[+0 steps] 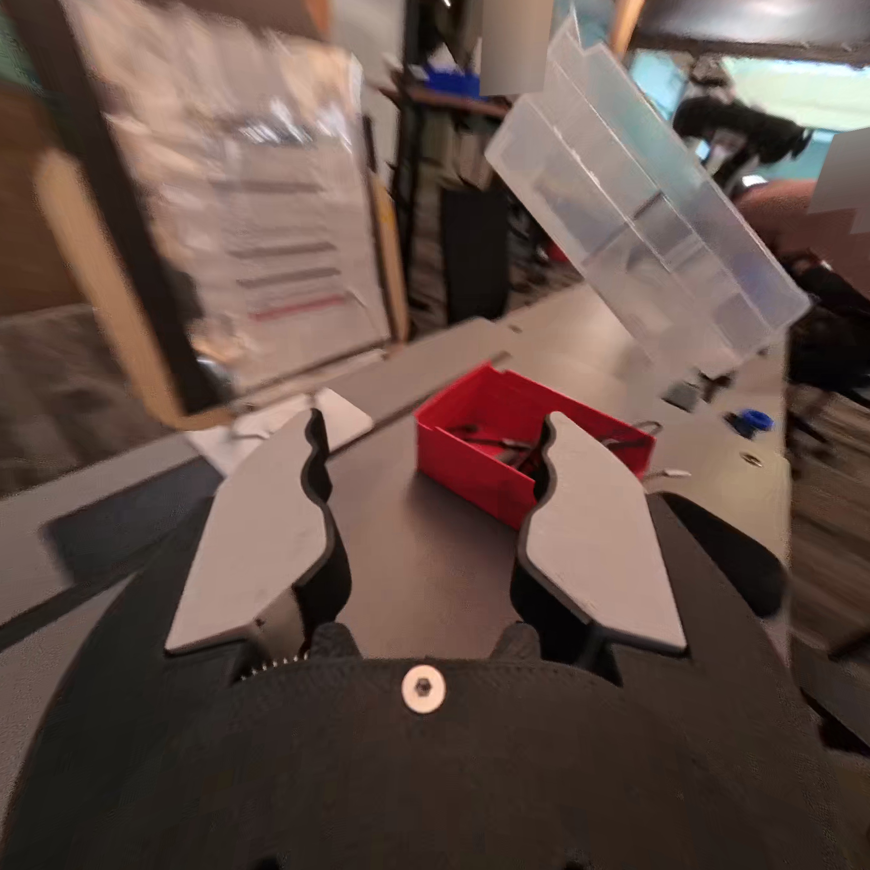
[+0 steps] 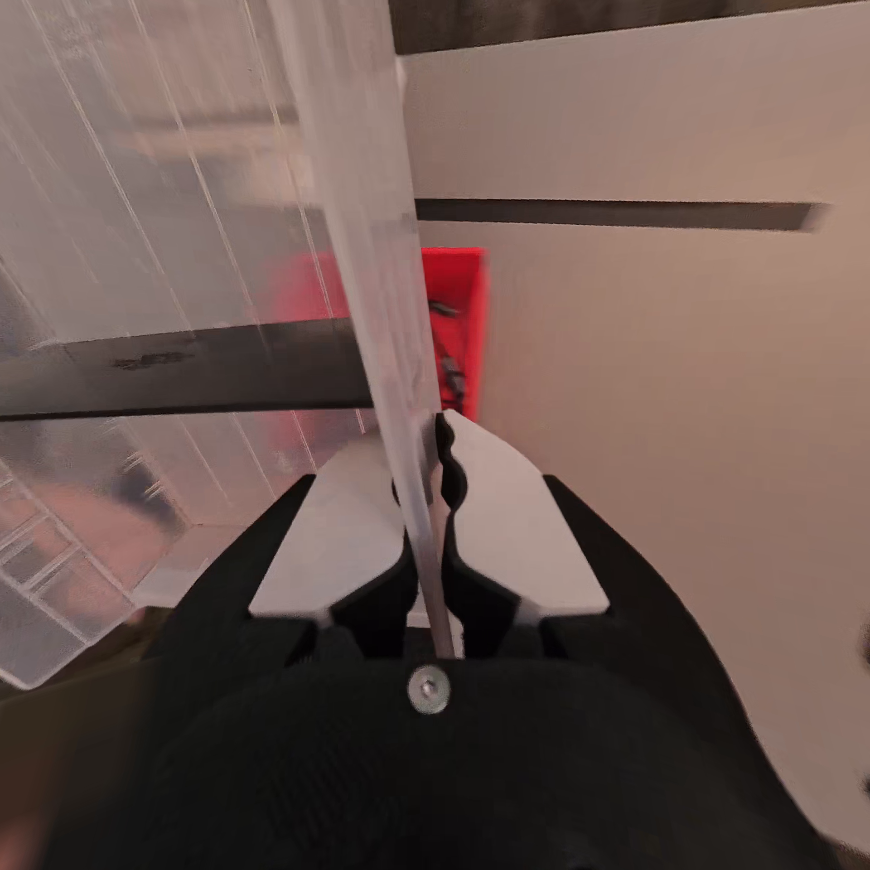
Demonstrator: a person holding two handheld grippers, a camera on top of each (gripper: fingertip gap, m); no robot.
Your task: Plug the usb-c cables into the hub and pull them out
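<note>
A red open box (image 1: 513, 447) sits on the dark mat (image 1: 423, 541) and holds several dark cables or connectors; it also shows in the right wrist view (image 2: 463, 329). My left gripper (image 1: 433, 423) is open and empty, low over the mat just in front of the red box. My right gripper (image 2: 430, 423) is shut on the edge of a clear plastic compartment box (image 2: 367, 235) and holds it up, tilted, above the table. That clear box (image 1: 649, 202) hangs in the air at the upper right of the left wrist view. I see no hub.
A framed board with papers (image 1: 245, 212) leans at the left behind the table. A blue ring (image 1: 753, 420) and small metal parts (image 1: 682, 393) lie on the grey table (image 1: 588, 339) at the right. Shelving stands behind. My hands' fingertips stand some 45 cm from each other.
</note>
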